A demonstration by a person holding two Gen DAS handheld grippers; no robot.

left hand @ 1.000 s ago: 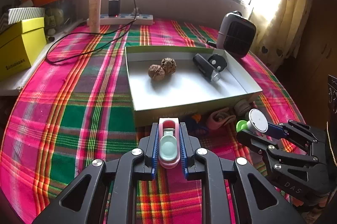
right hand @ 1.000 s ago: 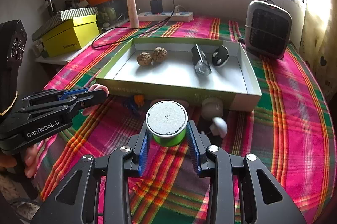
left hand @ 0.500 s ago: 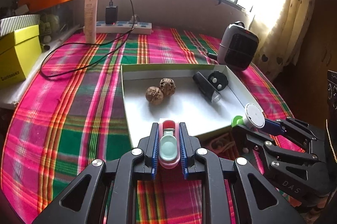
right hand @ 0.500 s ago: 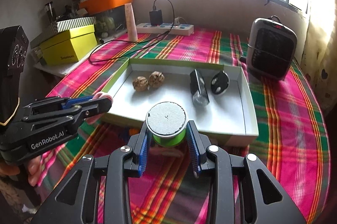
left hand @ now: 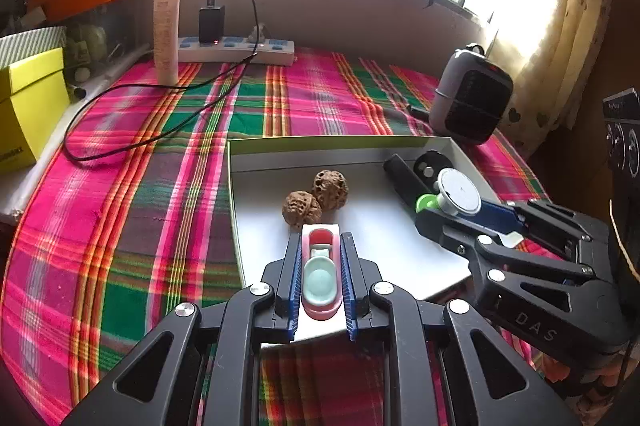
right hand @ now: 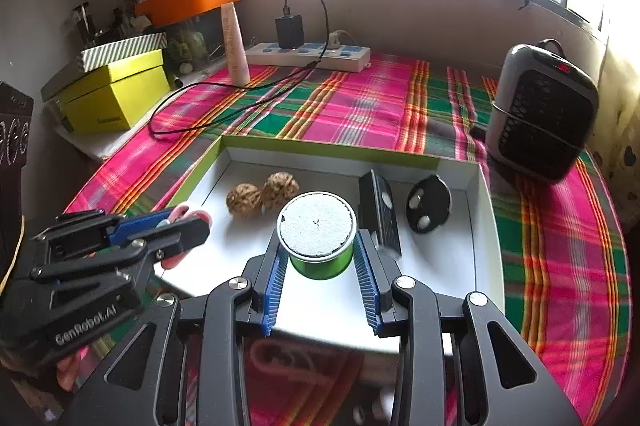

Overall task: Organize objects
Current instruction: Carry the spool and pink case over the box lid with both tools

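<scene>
The left gripper (left hand: 320,274) clamps a slim pink case with a pale green oval inset (left hand: 320,272) over the near edge of the white tray (left hand: 400,262); the right gripper (right hand: 318,258) pinches a squat green tub with a matte grey lid (right hand: 317,240) just beside it. The likely danger is collision: both loads hang close together, and two knobbly walnuts (left hand: 314,200) lie just beyond the pink case. The tub's smooth round wall could slip on release and roll toward the black, hard-edged gadgets (right hand: 380,214) near the tray's far right corner.
</scene>
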